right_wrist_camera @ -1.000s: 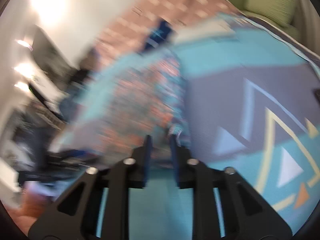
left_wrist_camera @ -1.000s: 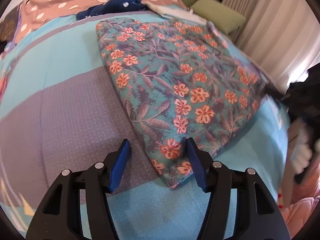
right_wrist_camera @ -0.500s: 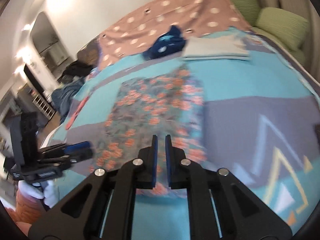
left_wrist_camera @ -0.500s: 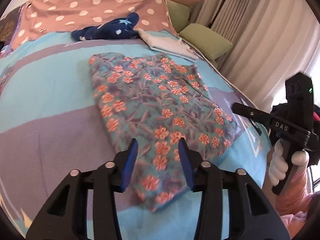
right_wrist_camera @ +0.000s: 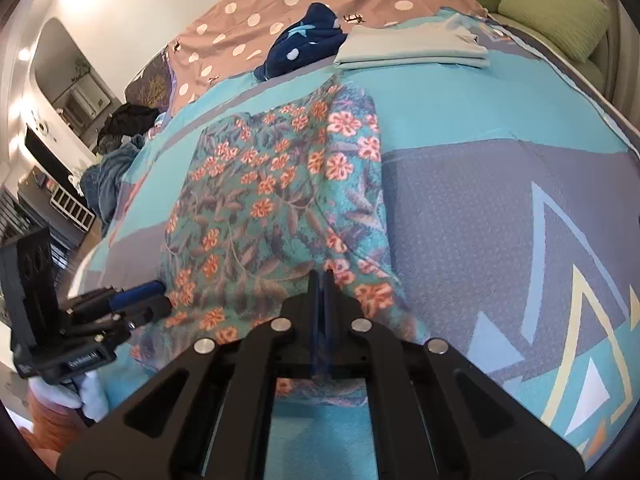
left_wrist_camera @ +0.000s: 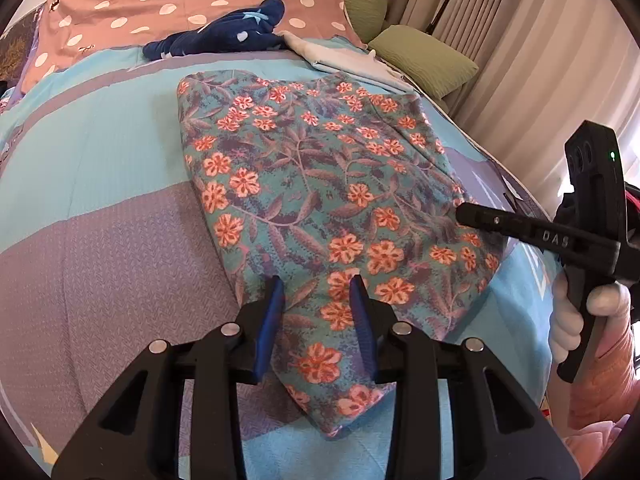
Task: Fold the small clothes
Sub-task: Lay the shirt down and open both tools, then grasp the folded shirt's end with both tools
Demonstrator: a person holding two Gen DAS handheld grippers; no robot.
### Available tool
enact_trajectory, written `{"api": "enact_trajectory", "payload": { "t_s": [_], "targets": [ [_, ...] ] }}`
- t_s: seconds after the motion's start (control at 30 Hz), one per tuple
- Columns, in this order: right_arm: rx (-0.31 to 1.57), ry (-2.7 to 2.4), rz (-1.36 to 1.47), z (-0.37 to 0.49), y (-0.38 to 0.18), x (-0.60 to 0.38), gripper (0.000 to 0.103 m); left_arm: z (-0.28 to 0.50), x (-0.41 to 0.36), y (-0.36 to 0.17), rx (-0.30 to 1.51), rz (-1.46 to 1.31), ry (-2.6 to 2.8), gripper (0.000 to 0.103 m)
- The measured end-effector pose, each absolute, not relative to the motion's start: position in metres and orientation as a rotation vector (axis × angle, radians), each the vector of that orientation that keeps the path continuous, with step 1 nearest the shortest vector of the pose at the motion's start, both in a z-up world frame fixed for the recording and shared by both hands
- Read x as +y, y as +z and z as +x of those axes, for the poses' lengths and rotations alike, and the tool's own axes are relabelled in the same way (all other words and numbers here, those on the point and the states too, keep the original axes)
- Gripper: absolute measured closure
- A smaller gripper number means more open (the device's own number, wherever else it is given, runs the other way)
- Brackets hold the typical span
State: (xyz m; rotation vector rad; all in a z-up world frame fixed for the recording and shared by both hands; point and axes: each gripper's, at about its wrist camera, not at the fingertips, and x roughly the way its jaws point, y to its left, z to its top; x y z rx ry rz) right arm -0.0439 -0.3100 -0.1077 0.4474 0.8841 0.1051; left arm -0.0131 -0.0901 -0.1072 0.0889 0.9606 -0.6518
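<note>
Teal floral-print cloth garment [left_wrist_camera: 320, 200] flat on bed: L gripper [left_wrist_camera: 318, 316] jaws half-spread, just been closing, nothing pinched; R gripper [right_wrist_camera: 321, 280] jaws pressed together, empty; re-spread, pinch near corners, fold far evenly.

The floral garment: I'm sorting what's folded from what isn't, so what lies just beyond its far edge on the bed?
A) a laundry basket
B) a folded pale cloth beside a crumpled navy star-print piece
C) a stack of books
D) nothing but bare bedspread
B: past the floral garment sit a folded pale cloth and a crumpled navy star-print piece.
</note>
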Motion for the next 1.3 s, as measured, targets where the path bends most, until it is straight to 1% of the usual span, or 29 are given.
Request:
{"api": "enact_trajectory", "payload": {
  "t_s": [0.07,0.13,0.2,0.23,0.27,0.3,0.33,0.37,0.43,0.53,0.63,0.9,1.0,1.2,1.27,1.3],
  "targets": [
    [0.874,0.087,0.444,-0.046,-0.101,-0.316,0.096,-0.012,-0.088,-0.105,0.963,0.075,-0.657,0.067],
    [0.843,0.075,0.43,-0.046,-0.094,-0.323,0.095,-0.01,-0.084,-0.104,0.959,0.057,-0.659,0.063],
    [0.826,0.057,0.42,-0.045,-0.09,-0.328,0.082,-0.008,-0.08,-0.102,0.945,0.04,-0.655,0.057],
    [0.822,0.051,0.417,-0.045,-0.089,-0.33,0.068,-0.006,-0.079,-0.102,0.938,0.038,-0.652,0.049],
    [0.821,0.052,0.413,-0.044,-0.09,-0.333,0.06,-0.005,-0.077,-0.102,0.928,0.042,-0.638,0.039],
    [0.824,0.054,0.413,-0.044,-0.091,-0.335,0.057,-0.002,-0.074,-0.103,0.923,0.054,-0.61,0.037],
    [0.834,0.062,0.415,-0.042,-0.093,-0.336,0.054,0.001,-0.072,-0.105,0.923,0.059,-0.596,0.037],
    [0.842,0.08,0.425,-0.04,-0.097,-0.337,0.048,0.005,-0.069,-0.107,0.93,0.054,-0.589,0.037],
    [0.875,0.116,0.452,-0.036,-0.105,-0.339,0.039,0.015,-0.06,-0.113,0.973,-0.014,-0.613,0.037],
    [0.924,0.157,0.482,-0.028,-0.116,-0.342,0.038,0.025,-0.052,-0.12,1.0,-0.085,-0.648,0.037],
    [0.935,0.194,0.492,-0.023,-0.119,-0.344,0.034,0.03,-0.053,-0.119,1.006,-0.112,-0.686,0.037],
    [0.976,0.344,0.45,0.002,-0.124,-0.342,0.034,0.05,-0.076,-0.122,1.048,-0.097,-0.756,0.037],
    [0.986,0.405,0.484,0.016,-0.126,-0.348,0.034,0.06,-0.083,-0.124,1.06,-0.1,-0.76,0.037],
    [0.979,0.486,0.537,0.042,-0.13,-0.356,0.036,0.073,-0.089,-0.127,1.067,-0.108,-0.776,0.037],
    [0.979,0.501,0.549,0.051,-0.132,-0.359,0.041,0.078,-0.091,-0.128,1.071,-0.109,-0.784,0.037],
    [0.979,0.504,0.549,0.054,-0.132,-0.359,0.041,0.081,-0.092,-0.128,1.073,-0.11,-0.788,0.037]
  ]
}}
